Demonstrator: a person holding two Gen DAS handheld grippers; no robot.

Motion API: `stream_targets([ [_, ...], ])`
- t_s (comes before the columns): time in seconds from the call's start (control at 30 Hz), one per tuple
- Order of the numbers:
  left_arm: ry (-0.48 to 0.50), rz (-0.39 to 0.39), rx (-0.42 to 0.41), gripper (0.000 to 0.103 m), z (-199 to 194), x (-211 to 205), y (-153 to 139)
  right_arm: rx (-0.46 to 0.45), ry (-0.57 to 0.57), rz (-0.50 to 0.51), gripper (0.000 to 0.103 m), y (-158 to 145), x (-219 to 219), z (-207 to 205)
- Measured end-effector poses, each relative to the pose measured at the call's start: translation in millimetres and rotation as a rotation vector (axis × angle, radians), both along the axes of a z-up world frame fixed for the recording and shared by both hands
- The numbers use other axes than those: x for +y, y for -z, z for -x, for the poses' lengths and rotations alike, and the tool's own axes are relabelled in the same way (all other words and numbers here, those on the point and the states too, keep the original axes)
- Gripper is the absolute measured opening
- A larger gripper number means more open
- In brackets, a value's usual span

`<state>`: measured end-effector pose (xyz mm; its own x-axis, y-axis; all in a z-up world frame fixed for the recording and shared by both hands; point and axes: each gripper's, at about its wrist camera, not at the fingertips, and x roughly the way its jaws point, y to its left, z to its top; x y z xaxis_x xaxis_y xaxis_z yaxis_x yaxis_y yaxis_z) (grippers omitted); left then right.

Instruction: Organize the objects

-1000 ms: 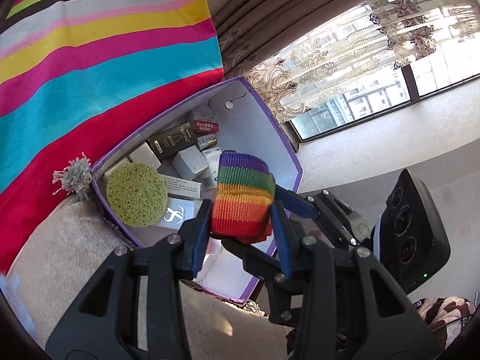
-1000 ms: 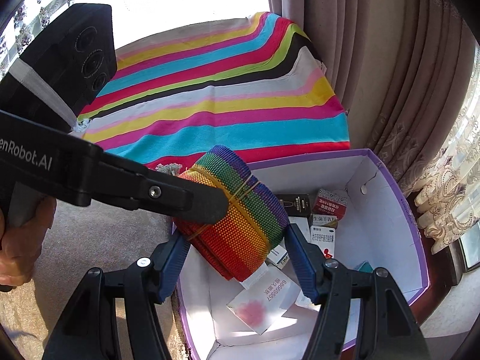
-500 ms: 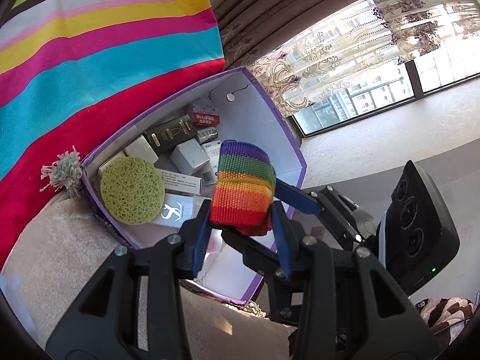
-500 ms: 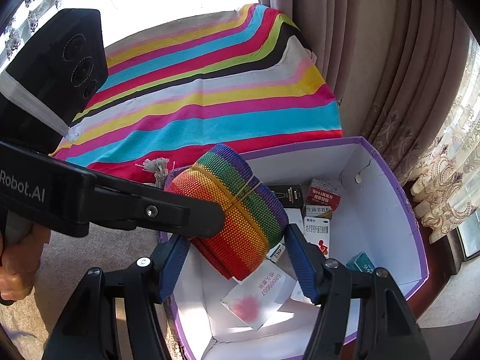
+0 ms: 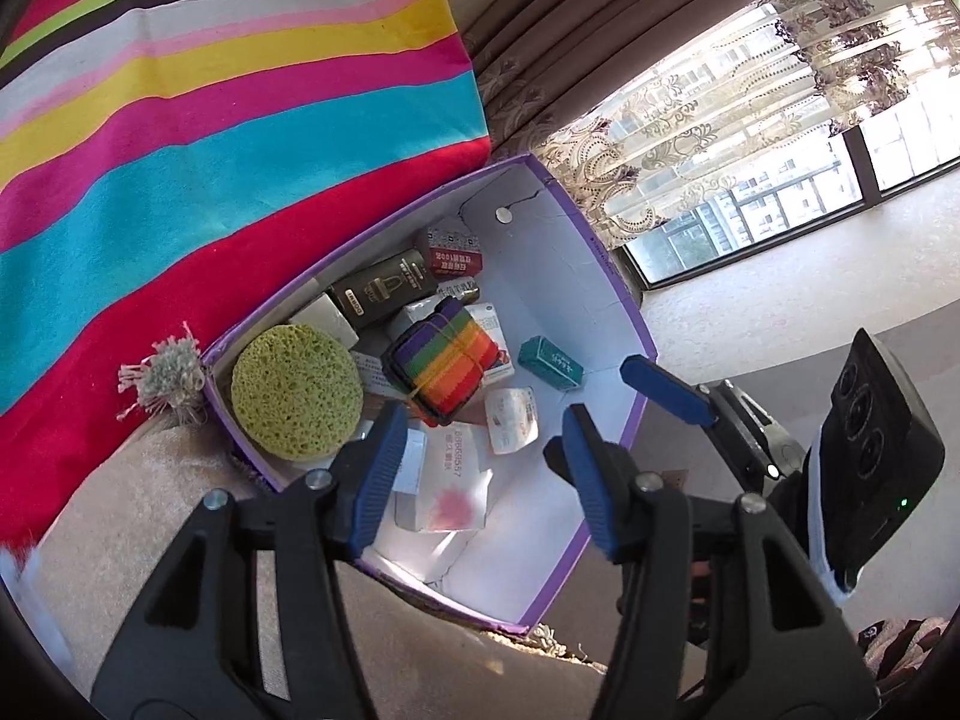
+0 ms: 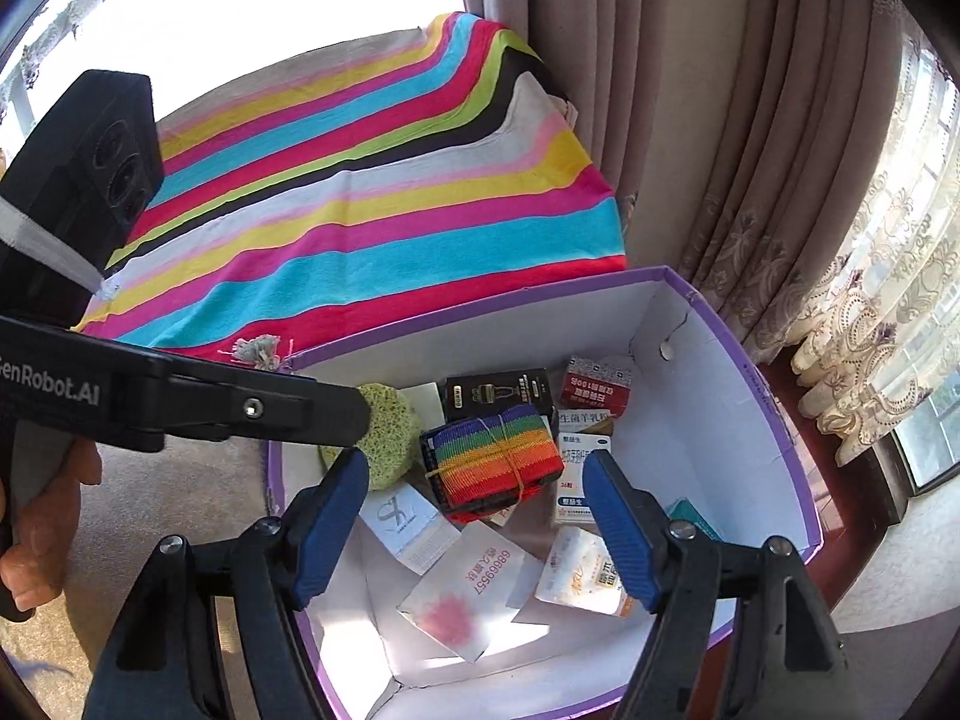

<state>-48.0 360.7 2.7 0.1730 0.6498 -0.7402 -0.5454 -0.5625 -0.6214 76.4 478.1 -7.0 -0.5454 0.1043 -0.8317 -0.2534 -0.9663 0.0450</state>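
Rainbow-striped woven bundle (image 5: 443,361), tied round with a thin yellow band, is lying inside the purple-edged box (image 5: 606,276) on top of the small cartons in there, tilted a bit, nothing gripping it. Left gripper (image 5: 480,468) hangs above the near side of the box with its blue-padded jaws spread wide and empty. Same deal from the other camera: right gripper (image 6: 477,531) is wide apart too, with nothing between the pads, and the bundle sits just past it. A green round sponge (image 5: 297,391) leans against the box's left wall, just beside the bundle. Behind them there's a black carton (image 6: 498,391) and a red carton (image 6: 597,383) near the back wall, a teal little box (image 5: 551,363) off to the right, and a white packet with a pink blob print (image 6: 465,597) flat on the floor of the box at the front. The box sits on a beige plush surface (image 5: 138,516), with a bright striped cloth (image 6: 372,192) right behind it, and curtains (image 6: 690,90) further back.
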Motion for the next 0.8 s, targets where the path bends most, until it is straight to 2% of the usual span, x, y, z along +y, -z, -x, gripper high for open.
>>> stream_targets([
  [0.13, 0.033, 0.031, -0.017, 0.072, 1.1, -6.3, -0.6, -0.011, 0.087, 0.025, 0.080, 5.3, 17.6, -1.2],
  [0.23, 0.146, 0.085, 0.032, 0.074, 7.5, -3.1, -7.5, -0.010, 0.158, 0.088, 0.080, 5.3, 25.9, 4.5],
  [0.3, 0.211, 0.081, 0.058, 0.075, 18.2, 0.8, -10.0, 0.004, 0.209, 0.115, 0.082, 3.9, 25.6, 13.5],
  [0.37, 0.241, 0.043, 0.078, 0.076, 31.3, 0.2, -5.9, -0.007, 0.265, 0.116, 0.084, 10.3, 23.3, 25.9],
  [0.47, 0.189, -0.029, 0.082, 0.076, 41.4, -16.2, 12.4, -0.075, 0.326, 0.066, 0.084, 26.4, 16.8, 40.3],
  [0.53, 0.169, -0.096, -0.005, 0.076, 43.7, -27.3, 24.1, -0.129, 0.350, -0.022, 0.084, 35.5, 10.1, 45.7],
  [0.63, 0.152, -0.155, -0.043, 0.077, 47.0, -37.9, 19.5, -0.232, 0.425, -0.089, 0.084, 46.9, 7.2, 48.9],
  [0.7, 0.140, -0.148, -0.018, 0.077, 49.7, -40.6, 16.3, -0.299, 0.461, -0.077, 0.084, 50.8, 7.5, 51.7],
  [0.8, 0.130, -0.122, -0.037, 0.077, 47.7, -44.5, 16.7, -0.345, 0.505, -0.078, 0.084, 40.8, 6.5, 50.2],
])
